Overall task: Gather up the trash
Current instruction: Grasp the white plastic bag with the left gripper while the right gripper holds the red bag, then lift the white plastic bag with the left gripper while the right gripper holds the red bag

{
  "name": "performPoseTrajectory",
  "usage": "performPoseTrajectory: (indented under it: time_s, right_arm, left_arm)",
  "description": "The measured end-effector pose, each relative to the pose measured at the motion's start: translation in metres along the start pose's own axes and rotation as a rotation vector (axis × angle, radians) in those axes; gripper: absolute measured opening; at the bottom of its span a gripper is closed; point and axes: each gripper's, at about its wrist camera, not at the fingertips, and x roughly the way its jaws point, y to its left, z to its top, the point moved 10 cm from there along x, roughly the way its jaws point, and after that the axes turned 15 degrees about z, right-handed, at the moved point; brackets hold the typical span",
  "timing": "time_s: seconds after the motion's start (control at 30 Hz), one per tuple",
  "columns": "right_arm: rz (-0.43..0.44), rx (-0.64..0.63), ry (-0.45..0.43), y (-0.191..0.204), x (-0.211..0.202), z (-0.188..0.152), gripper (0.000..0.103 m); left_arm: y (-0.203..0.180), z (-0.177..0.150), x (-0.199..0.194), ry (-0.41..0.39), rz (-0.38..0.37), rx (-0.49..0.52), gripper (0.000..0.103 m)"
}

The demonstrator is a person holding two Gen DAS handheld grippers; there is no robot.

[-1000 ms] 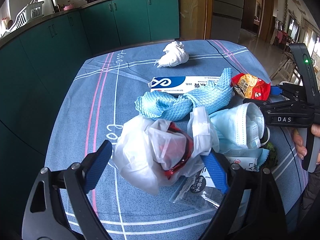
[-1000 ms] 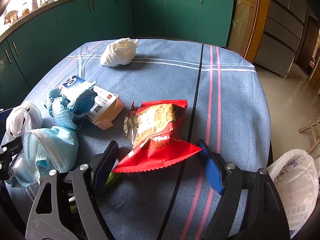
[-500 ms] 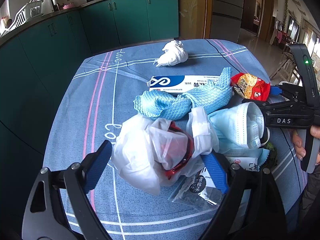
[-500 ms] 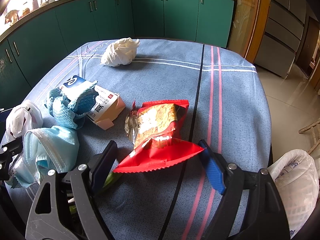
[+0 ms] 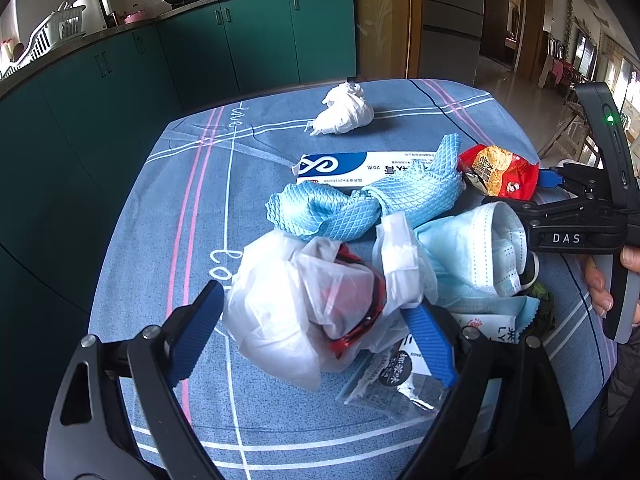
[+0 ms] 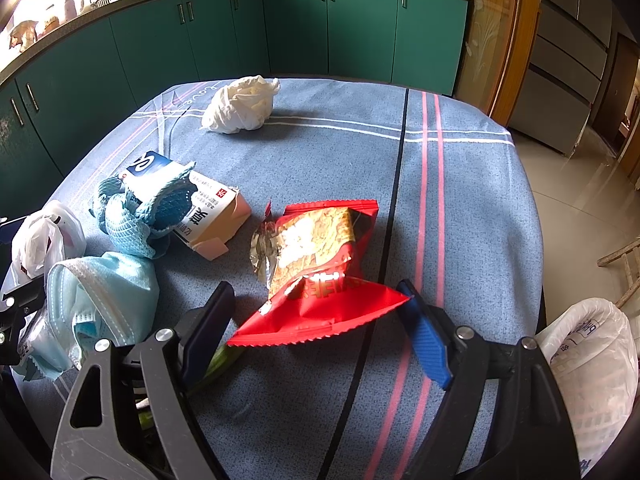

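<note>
A white plastic bag [image 5: 288, 312] with something red inside lies between the fingers of my left gripper [image 5: 312, 300], which stands open; the left pad is just at the bag's edge. Behind it lie a blue mesh cloth [image 5: 360, 204], a blue-and-white box [image 5: 360, 166] and blue face masks [image 5: 476, 248]. In the right wrist view a red snack packet [image 6: 316, 264] lies on the cloth, and its near seam spans the gap of my open right gripper [image 6: 316, 286]. A crumpled white tissue [image 6: 240, 106] sits at the far side.
A white bag-lined bin [image 6: 592, 360] stands past the table's right edge. A clear packet [image 5: 396, 380] and a green stem [image 6: 224, 360] lie near the fingers. A hand [image 5: 600, 288] holds the right tool. Teal cabinets [image 6: 296, 28] run behind the blue striped tablecloth [image 6: 460, 200].
</note>
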Motion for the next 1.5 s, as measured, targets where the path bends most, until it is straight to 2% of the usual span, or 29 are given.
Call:
performPoseTrajectory:
  time_s: [0.2, 0.3, 0.37, 0.47, 0.73, 0.93, 1.07, 1.5]
  right_arm:
    - [0.000, 0.000, 0.000, 0.0001, 0.0002, 0.0003, 0.081]
    - [0.000, 0.000, 0.000, -0.0001, 0.0000, 0.0000, 0.081]
    - [0.000, 0.000, 0.000, -0.0003, -0.0002, -0.0002, 0.081]
    - [0.000, 0.000, 0.000, 0.0000, 0.0002, 0.0002, 0.081]
    - [0.000, 0.000, -0.001, -0.0002, 0.0001, -0.0001, 0.081]
    - [0.000, 0.000, -0.001, -0.0003, 0.0001, -0.0003, 0.081]
    - [0.001, 0.000, 0.000, -0.0001, 0.0003, -0.0001, 0.082]
    - [0.001, 0.000, -0.001, -0.0004, 0.0001, -0.0006, 0.083]
  left_arm:
    - [-0.0012, 0.0006, -0.0029, -0.008, 0.001, 0.000, 0.082]
    - [-0.0030, 0.0007, -0.0049, -0.011, -0.005, 0.003, 0.074]
    - [-0.0036, -0.0007, -0.0046, -0.011, 0.004, 0.015, 0.064]
    - [-0.0047, -0.0032, -0.0024, -0.008, 0.009, 0.031, 0.059]
    - [-0.0016, -0.0029, -0.0023, -0.005, 0.003, 0.016, 0.060]
    - [0.0015, -0.0008, -0.0027, -0.018, 0.007, 0.001, 0.073]
    - [0.0017, 0.0006, -0.0034, -0.021, 0.005, -0.004, 0.077]
    - [0.0003, 0.0004, -0.0041, -0.020, 0.005, 0.000, 0.080]
